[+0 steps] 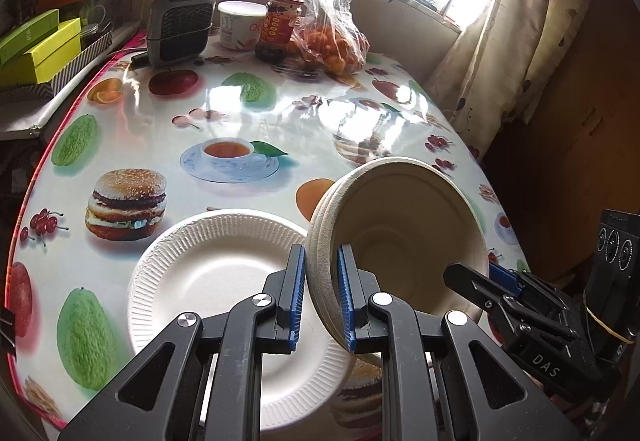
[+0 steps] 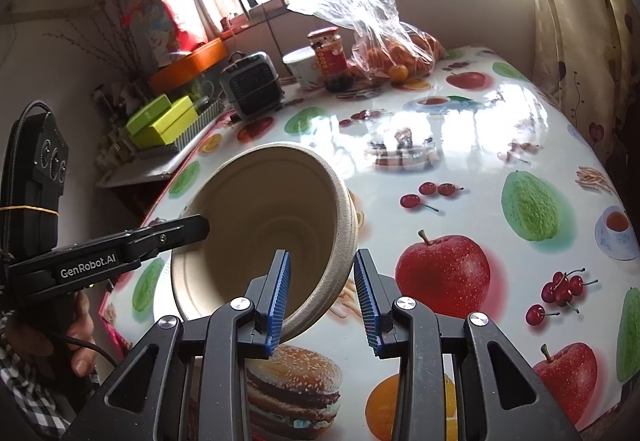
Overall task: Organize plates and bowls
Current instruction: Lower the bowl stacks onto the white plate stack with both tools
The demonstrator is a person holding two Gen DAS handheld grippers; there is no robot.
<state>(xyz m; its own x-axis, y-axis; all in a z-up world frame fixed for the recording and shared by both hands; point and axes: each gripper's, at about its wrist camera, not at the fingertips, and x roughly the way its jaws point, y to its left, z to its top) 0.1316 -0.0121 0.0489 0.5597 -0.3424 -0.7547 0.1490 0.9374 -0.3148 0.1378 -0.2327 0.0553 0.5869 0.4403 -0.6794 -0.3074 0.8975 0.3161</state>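
Blue-padded left gripper (image 1: pixel 322 297) pinches the rim of one tilted beige bowl (image 1: pixel 404 229) above one white paper plate (image 1: pixel 216 281) just left of it, while the right gripper (image 2: pixel 322 301) straddles the opposite rim, fingers spread.

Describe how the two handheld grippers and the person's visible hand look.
Both grippers, left gripper and right gripper, have black angular linkages, silver pivot bolts and blue ribbed pads. Side markings read "GenRobot.AI" and "DAS". A yellow rubber band wraps each body. The hand shows a checked cuff.
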